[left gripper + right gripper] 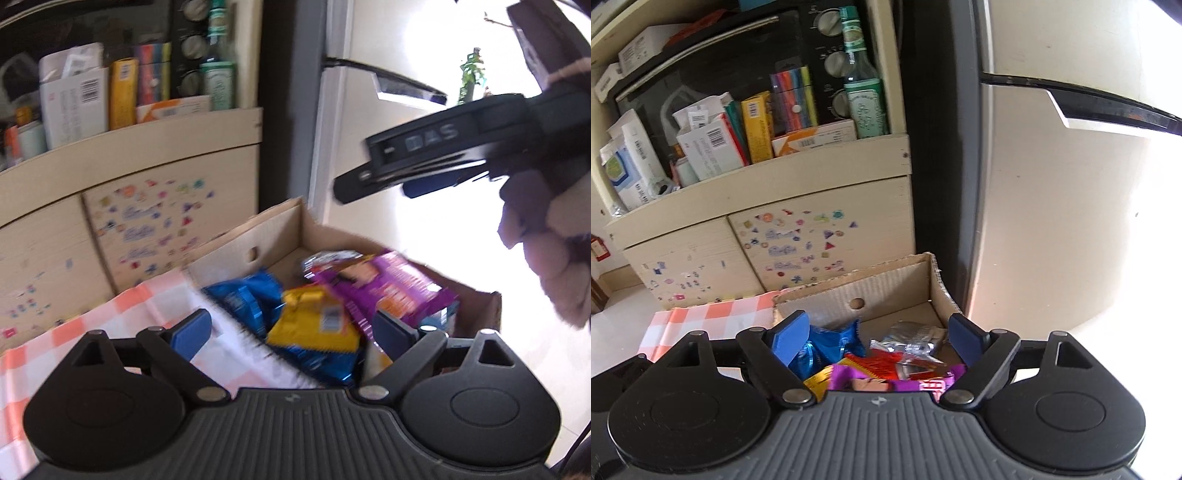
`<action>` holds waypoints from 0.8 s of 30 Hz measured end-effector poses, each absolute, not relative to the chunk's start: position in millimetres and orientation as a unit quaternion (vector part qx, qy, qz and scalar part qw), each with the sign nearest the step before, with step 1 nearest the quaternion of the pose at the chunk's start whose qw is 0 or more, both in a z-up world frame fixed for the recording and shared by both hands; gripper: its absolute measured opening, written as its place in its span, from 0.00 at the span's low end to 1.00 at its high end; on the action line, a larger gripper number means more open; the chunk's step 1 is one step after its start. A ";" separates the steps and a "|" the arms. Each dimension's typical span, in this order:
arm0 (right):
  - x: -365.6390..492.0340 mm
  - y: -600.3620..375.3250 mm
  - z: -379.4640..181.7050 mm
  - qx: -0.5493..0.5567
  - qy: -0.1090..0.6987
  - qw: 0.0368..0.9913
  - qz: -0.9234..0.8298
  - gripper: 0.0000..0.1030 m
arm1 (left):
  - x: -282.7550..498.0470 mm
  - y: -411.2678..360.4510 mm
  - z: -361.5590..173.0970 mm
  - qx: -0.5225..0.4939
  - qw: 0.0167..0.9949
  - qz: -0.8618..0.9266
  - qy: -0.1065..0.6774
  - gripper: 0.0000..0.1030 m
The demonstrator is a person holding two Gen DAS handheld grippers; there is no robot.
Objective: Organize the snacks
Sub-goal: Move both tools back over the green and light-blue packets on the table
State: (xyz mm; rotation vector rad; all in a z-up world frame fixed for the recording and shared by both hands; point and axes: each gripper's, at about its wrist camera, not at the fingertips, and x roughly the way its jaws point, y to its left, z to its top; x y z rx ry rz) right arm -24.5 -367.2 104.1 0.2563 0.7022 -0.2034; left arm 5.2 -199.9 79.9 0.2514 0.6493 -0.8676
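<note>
A cardboard box (258, 229) (886, 284) holds several snack packs: a blue pack (247, 299) (831, 343), a yellow pack (314, 321), a purple pack (384, 284) (886, 384), a silver pack (332, 258) (916, 336) and a red pack (879, 363). My left gripper (293, 334) is open and empty above the box's near edge. My right gripper (877, 338) is open and empty over the snacks. The right gripper's body, held in a hand, also shows in the left wrist view (443, 155), high above the box.
The box sits on a table with an orange-and-white checked cloth (110, 314) (713, 317). Behind it stands a cream cabinet (775, 206) with stickers, boxes, a bottle (862, 77) and a black oven. A fridge (1052, 184) stands at the right.
</note>
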 end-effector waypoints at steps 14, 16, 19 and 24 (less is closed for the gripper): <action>-15.9 -328.7 102.2 0.132 0.351 0.926 -0.042 0.88 | 25.1 -119.7 81.3 0.106 0.875 -0.309 0.357 0.93; -17.6 -323.0 101.3 0.136 0.353 0.925 -0.039 0.88 | 23.7 -113.1 74.9 0.102 0.872 -0.307 0.368 0.95; -24.4 -315.5 100.6 0.140 0.354 0.924 -0.041 0.88 | 21.1 -111.1 62.9 0.098 0.865 -0.312 0.380 0.95; -47.9 -302.8 102.4 0.156 0.350 0.923 -0.033 0.89 | 6.8 -129.1 46.8 0.138 0.840 -0.367 0.376 0.95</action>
